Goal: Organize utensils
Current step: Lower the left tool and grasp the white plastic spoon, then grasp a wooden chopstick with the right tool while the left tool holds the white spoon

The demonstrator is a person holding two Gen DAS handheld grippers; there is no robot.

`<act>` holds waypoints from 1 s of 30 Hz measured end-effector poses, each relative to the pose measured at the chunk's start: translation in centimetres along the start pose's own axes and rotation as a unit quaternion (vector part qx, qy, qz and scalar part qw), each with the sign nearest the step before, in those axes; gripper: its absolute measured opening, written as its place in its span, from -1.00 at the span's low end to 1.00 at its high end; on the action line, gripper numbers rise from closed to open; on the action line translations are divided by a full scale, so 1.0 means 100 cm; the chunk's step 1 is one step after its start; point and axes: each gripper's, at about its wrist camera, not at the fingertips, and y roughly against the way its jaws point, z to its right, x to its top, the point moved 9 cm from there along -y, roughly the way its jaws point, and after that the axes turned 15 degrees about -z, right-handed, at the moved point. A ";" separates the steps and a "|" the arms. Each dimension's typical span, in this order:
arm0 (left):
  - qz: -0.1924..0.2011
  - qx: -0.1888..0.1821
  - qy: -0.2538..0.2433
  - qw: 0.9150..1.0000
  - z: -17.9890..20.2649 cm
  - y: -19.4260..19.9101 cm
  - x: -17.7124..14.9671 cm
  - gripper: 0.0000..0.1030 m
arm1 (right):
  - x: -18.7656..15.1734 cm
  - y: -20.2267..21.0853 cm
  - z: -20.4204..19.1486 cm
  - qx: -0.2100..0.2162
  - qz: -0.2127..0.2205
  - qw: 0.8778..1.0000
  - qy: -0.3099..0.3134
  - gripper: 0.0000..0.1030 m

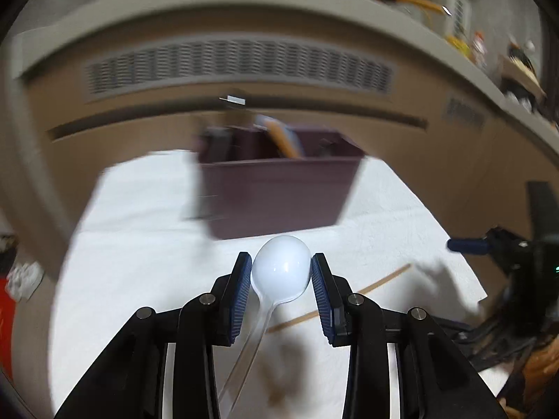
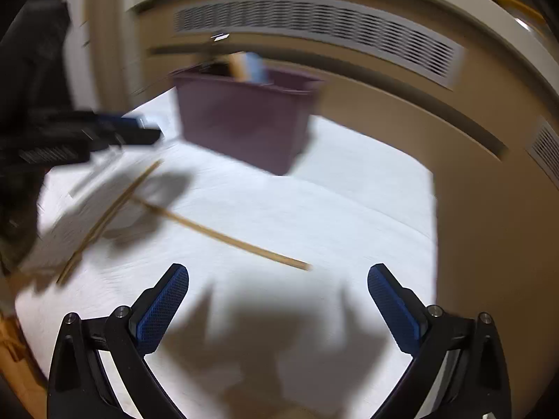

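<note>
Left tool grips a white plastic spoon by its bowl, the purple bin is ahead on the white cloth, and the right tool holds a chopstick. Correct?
Not quite: the right tool is open and empty in the right wrist view; both chopsticks lie on the cloth. The rest holds.

A white cloth covers the lower middle of both views. Behind it, across the top, runs a beige cabinet with a slatted grey vent.
</note>
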 end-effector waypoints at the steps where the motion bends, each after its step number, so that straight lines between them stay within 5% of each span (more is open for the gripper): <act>1: 0.004 0.005 0.012 1.000 -0.013 0.008 -0.005 -0.30 | 0.005 -0.004 -0.012 0.007 -0.006 1.000 0.019 0.96; 2: 0.011 0.014 0.025 1.000 -0.025 0.017 -0.008 -0.30 | 0.009 -0.007 -0.022 0.017 -0.011 0.999 0.037 0.90; 4: 0.027 0.030 0.044 0.998 -0.044 0.034 -0.013 -0.30 | 0.019 -0.015 -0.048 0.039 -0.024 0.996 0.083 0.15; 6: 0.038 0.033 0.054 0.997 -0.056 0.044 -0.016 -0.30 | 0.027 -0.028 -0.077 0.054 -0.050 0.988 0.137 -0.29; 13: 0.047 0.018 0.077 0.996 -0.078 0.056 -0.030 -0.29 | 0.055 -0.063 -0.124 0.048 -0.098 0.968 0.226 -0.30; 18: 0.034 0.005 0.090 0.995 -0.083 0.041 -0.031 -0.29 | 0.070 -0.079 -0.117 0.087 -0.133 0.967 0.199 -0.31; 24: 0.023 -0.003 0.092 0.995 -0.080 0.035 -0.034 -0.29 | 0.070 -0.078 -0.121 0.113 -0.155 0.967 0.166 -0.91; 30: 0.028 -0.004 0.080 0.996 -0.065 0.044 -0.035 -0.29 | 0.073 -0.042 -0.102 0.144 -0.105 0.978 0.105 -0.91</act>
